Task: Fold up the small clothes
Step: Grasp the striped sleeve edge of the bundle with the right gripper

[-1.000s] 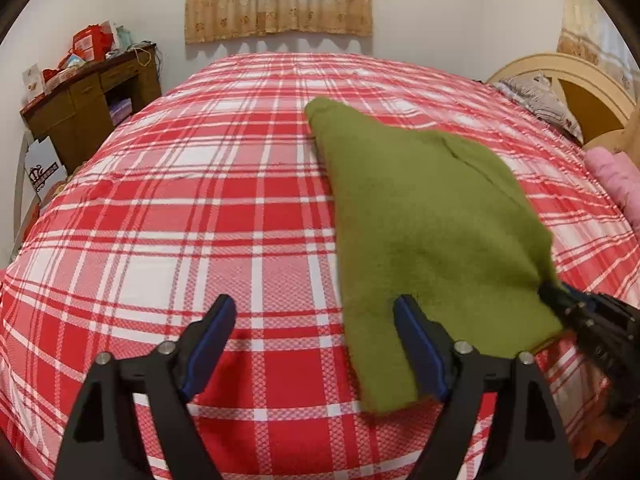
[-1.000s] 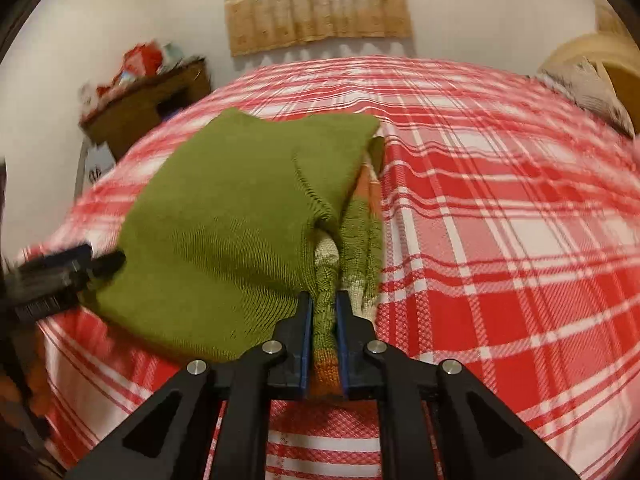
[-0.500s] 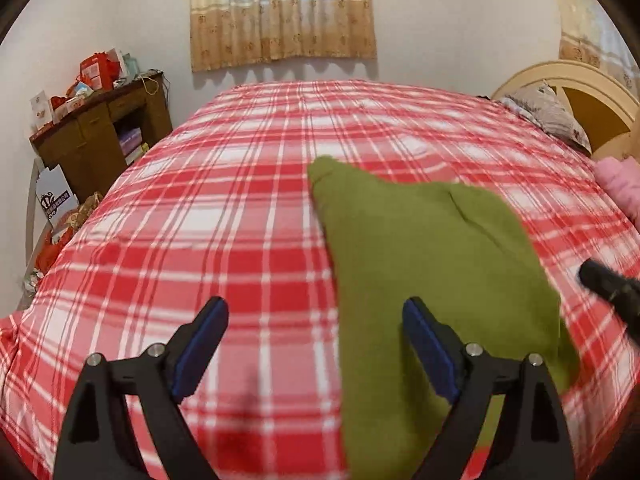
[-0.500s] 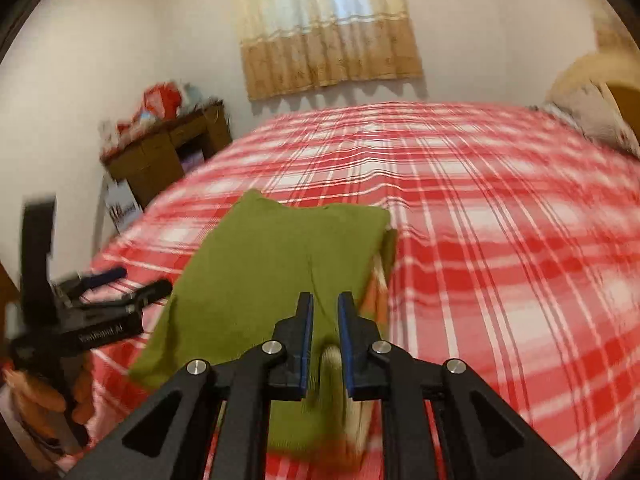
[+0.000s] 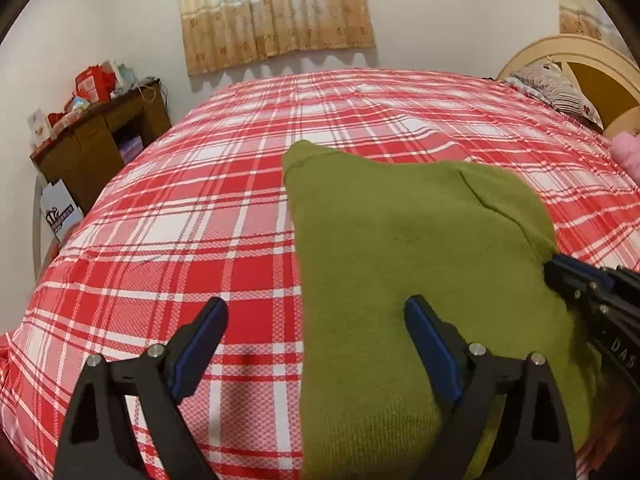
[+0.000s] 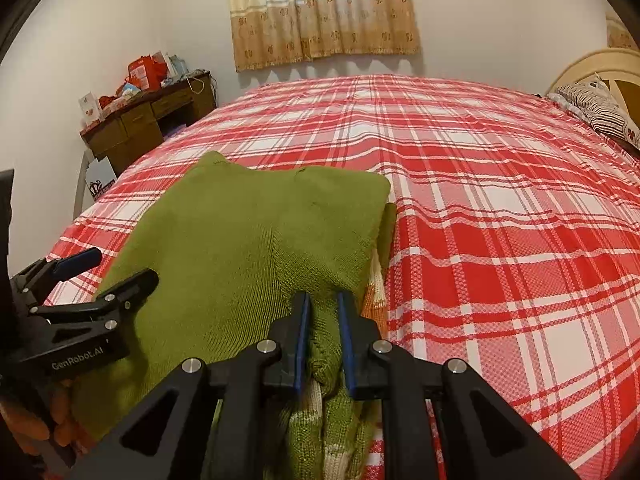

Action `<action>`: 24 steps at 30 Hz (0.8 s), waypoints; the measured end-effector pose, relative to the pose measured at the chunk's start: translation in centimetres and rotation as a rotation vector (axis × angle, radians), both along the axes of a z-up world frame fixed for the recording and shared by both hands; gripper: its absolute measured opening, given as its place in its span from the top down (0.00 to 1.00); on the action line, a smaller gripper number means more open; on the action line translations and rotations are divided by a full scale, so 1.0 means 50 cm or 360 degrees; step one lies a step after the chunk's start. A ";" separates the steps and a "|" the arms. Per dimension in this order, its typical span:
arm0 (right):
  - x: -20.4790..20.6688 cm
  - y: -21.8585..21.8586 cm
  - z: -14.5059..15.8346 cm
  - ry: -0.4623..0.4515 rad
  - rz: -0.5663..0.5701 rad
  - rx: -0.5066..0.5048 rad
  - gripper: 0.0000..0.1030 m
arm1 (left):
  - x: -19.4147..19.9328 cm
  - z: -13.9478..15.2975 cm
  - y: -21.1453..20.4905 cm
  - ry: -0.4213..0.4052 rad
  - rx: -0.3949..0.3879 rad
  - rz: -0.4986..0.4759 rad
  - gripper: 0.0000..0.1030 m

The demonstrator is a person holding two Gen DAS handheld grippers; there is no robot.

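A small green knit sweater (image 5: pixel 404 248) lies folded on the red plaid bed (image 5: pixel 200 220); it also shows in the right wrist view (image 6: pixel 248 248). My left gripper (image 5: pixel 316 340) is open over the sweater's left edge, its right finger above the cloth, holding nothing. It appears at the left of the right wrist view (image 6: pixel 108 272). My right gripper (image 6: pixel 323 312) is shut on the sweater's near right corner, with bunched knit between its fingers; it shows at the right of the left wrist view (image 5: pixel 560 276).
A brown wooden desk (image 6: pixel 152 120) with red boxes stands left of the bed. A curtained window (image 6: pixel 320 8) is behind. A headboard (image 5: pixel 576 64) and patterned pillow (image 6: pixel 600 112) lie at the right, with a pink cloth (image 5: pixel 628 156).
Both grippers rose and pulled back toward the near edge, drawing the sweater with them. The right stays shut on the corner. The left stays open.
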State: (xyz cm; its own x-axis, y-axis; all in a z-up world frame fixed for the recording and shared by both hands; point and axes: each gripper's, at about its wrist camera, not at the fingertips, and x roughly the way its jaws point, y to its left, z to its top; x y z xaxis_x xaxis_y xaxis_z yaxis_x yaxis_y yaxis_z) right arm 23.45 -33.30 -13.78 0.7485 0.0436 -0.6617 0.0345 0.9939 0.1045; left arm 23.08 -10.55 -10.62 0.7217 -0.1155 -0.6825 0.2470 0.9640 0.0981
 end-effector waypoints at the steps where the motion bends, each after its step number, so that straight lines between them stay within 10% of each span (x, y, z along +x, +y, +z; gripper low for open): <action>1: 0.002 -0.002 -0.001 -0.0005 0.0002 0.0006 0.86 | -0.001 0.000 0.002 0.0004 -0.0008 -0.0004 0.10; 9: -0.004 -0.002 -0.001 -0.0041 0.0013 0.0025 0.81 | 0.005 0.017 0.018 0.0136 -0.0070 -0.0013 0.08; 11: -0.006 -0.004 -0.001 -0.0040 -0.0018 0.0014 0.64 | 0.007 0.026 0.013 0.0146 -0.0040 -0.0014 0.08; 13: -0.006 -0.019 -0.005 -0.0009 -0.0130 0.0016 0.20 | 0.008 0.043 0.006 0.0113 -0.0032 -0.0045 0.08; 20: -0.048 -0.085 0.004 -0.0188 -0.0197 0.0342 0.20 | 0.066 0.078 0.001 0.0054 -0.0222 -0.0109 0.08; 24: -0.047 -0.089 0.005 -0.0205 -0.0171 0.0399 0.20 | 0.131 0.027 0.018 0.0243 -0.0405 -0.0052 0.08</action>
